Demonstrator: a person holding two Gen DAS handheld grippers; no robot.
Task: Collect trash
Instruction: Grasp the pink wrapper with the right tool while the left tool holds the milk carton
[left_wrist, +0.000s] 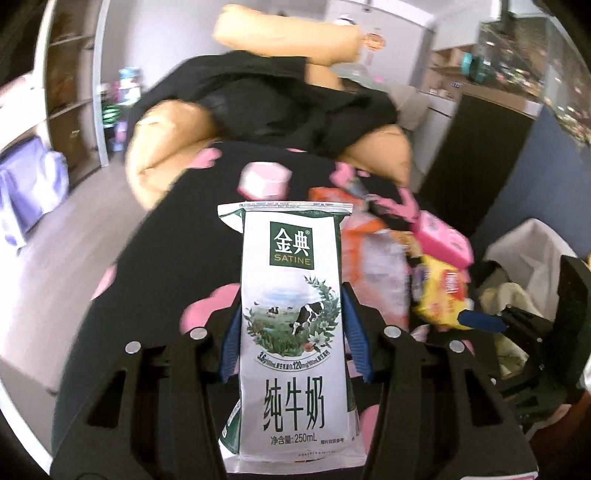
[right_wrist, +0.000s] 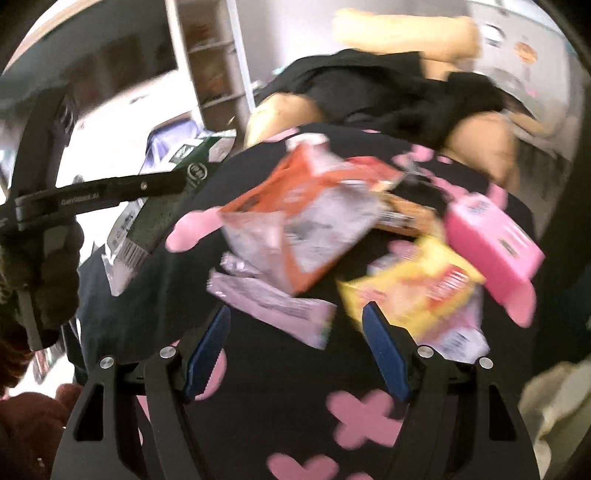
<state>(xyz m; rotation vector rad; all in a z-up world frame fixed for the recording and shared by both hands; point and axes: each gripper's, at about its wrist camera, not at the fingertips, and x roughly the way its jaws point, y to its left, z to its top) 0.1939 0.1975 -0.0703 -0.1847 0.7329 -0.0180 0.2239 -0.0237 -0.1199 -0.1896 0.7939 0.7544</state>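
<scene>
My left gripper (left_wrist: 291, 325) is shut on a white and green milk carton (left_wrist: 291, 325), held upright above a black table with pink flowers (left_wrist: 155, 266). The carton also shows at the left of the right wrist view (right_wrist: 147, 206). My right gripper (right_wrist: 295, 332) is open and empty, just short of the trash pile. In the pile lie an orange and silver wrapper (right_wrist: 295, 218), a lilac wrapper (right_wrist: 273, 302), a yellow packet (right_wrist: 413, 288) and a pink box (right_wrist: 491, 236). The yellow packet (left_wrist: 443, 291) and pink box (left_wrist: 443, 236) show to the right of the carton.
A person in black sits at the far side of the table (left_wrist: 266, 96). A bin lined with a white bag (left_wrist: 524, 266) stands to the right of the table. Shelves (left_wrist: 70, 85) stand at the back left. A pink cup (left_wrist: 264, 179) sits behind the carton.
</scene>
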